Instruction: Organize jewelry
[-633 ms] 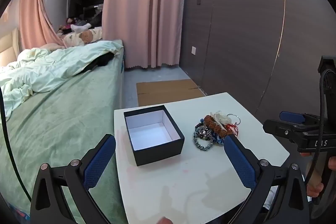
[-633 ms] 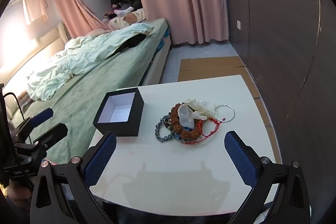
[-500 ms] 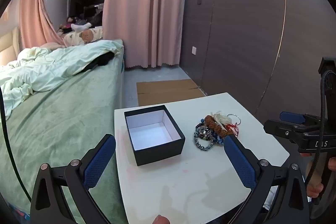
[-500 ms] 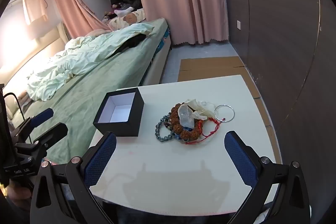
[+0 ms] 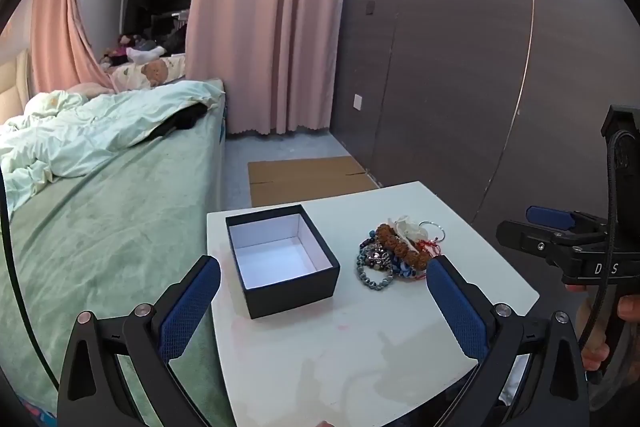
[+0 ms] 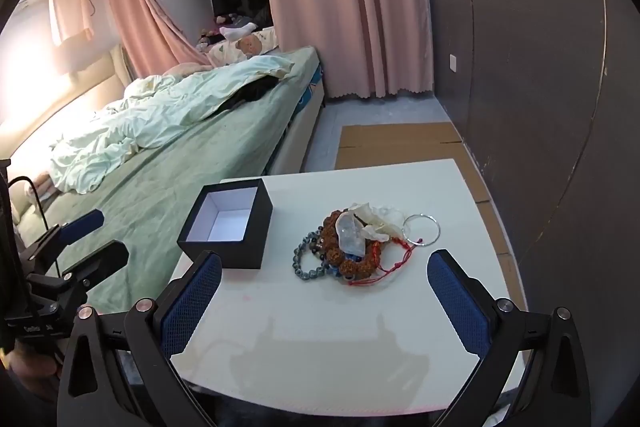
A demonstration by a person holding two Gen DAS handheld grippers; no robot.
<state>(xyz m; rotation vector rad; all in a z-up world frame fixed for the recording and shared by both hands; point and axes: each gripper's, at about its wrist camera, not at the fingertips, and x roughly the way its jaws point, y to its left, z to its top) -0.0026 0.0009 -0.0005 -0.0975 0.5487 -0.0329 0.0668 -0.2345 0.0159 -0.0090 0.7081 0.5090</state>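
The jewelry is heaped in one small pile on the white table, a little right of its middle: a brown beaded bracelet with a grey-blue beaded bracelet touching it on the left, a red cord trailing out on the right, a thin silver ring at the far right edge of the pile, and pale, crumpled pieces lying on top whose nature cannot be told. Just beside the pile, to its left and apart from it, a black box stands open, its white inside bare. Almost nothing is found changed against the pictures from half a second back: pile and box lie exactly as they did, and only a slight shift of the left view is noticed. It is judged from this that sorting has not begun and that a first piece has yet to be picked. The right gripper is held wide above the near table edge, aimed at the pile, nothing between its pads. The left gripper is likewise spread wide and carries nothing, pointed toward the box. A bed and pink curtains lie beyond.
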